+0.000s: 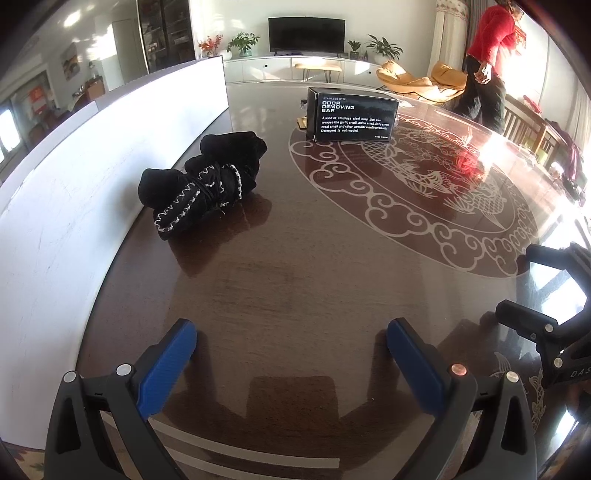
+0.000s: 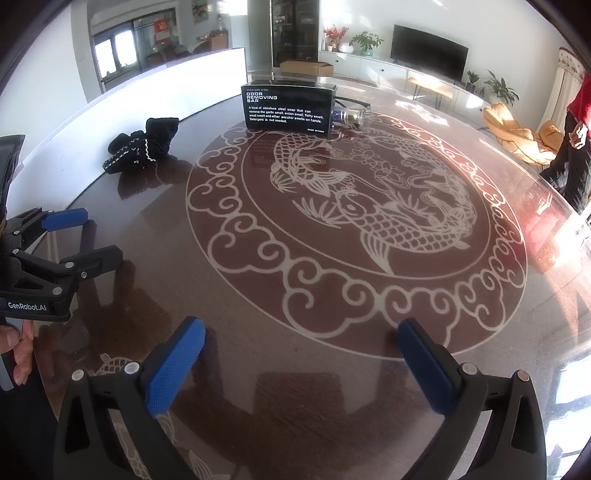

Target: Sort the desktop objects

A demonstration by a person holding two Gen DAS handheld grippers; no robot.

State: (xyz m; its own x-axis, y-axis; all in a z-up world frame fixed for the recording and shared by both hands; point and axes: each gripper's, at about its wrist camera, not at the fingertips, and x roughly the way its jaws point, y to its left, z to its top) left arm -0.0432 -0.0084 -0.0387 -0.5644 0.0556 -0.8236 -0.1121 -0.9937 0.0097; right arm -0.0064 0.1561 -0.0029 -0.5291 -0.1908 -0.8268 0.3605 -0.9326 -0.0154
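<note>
Both tongs [image 1: 291,343] [image 2: 301,341] gape, well short of the black box [image 1: 351,116].

dark round wooden table [image 2: 229,295]: showing glossy, mirror-smooth finish
black cloth bundle [image 1: 203,181]: looking soft, matt
black cardboard box [image 2: 288,110]: gleaming slightly

Sunlit living room: television [image 1: 305,34], yellow armchairs [image 1: 421,81], plants [image 1: 242,43].

Black bundle [image 1: 202,181] carries white zigzag stitching; black box [image 1: 351,115] has white lettering; dark brown table [image 1: 303,280] shows a pale, seemingly fish-and-cloud medallion; gripper fingers [image 1: 168,369] blue.
</note>
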